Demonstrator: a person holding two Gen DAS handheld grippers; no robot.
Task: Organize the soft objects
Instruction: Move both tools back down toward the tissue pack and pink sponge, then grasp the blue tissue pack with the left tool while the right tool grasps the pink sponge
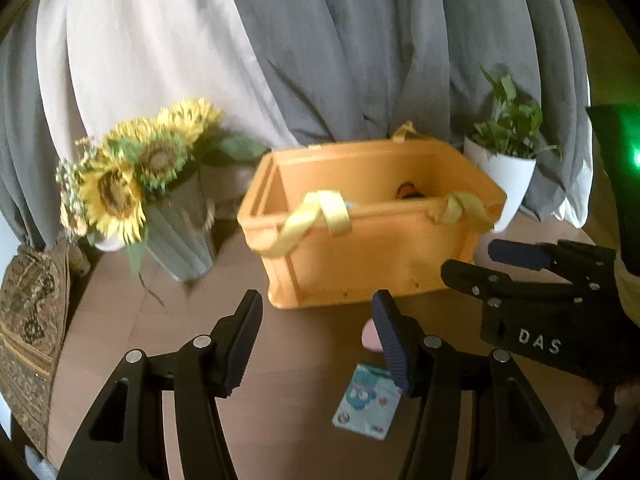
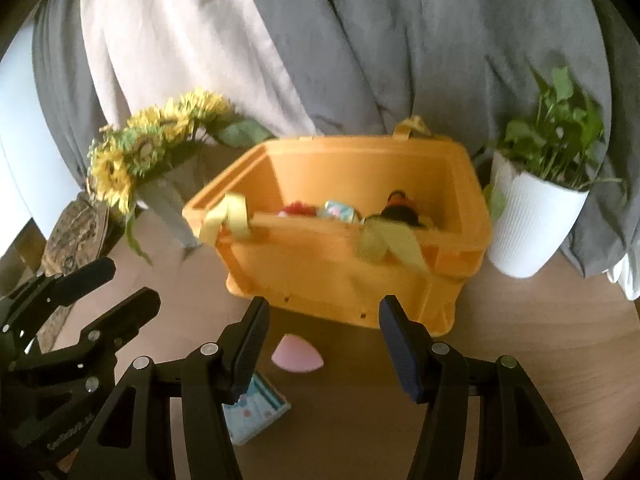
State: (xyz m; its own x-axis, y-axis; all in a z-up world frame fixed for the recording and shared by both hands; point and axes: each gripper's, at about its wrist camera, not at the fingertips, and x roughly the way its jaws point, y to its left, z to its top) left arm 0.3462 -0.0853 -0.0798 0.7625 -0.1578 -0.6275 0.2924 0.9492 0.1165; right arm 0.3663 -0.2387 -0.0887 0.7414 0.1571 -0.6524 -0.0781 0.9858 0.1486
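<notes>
An orange crate (image 1: 372,256) (image 2: 340,276) with yellow cloth handles stands on the wooden table. Inside it lie a red fluffy thing (image 2: 296,209), a small patterned pack (image 2: 340,212) and a black-and-orange soft toy (image 2: 400,206). In front of the crate lie a pink wedge-shaped pad (image 2: 297,355) (image 1: 371,338) and a light-blue patterned packet (image 1: 368,400) (image 2: 258,410). My left gripper (image 1: 316,320) (image 2: 130,282) hovers above the table before the crate, open and empty. My right gripper (image 2: 324,320) (image 1: 472,258) is beside it, open with nothing between its fingers.
Sunflowers in a grey ribbed vase (image 1: 180,232) (image 2: 168,204) stand left of the crate. A white pot with a green plant (image 1: 504,184) (image 2: 528,220) stands on its right. Grey and white curtains hang behind. A patterned cushion (image 1: 28,320) sits at the far left edge.
</notes>
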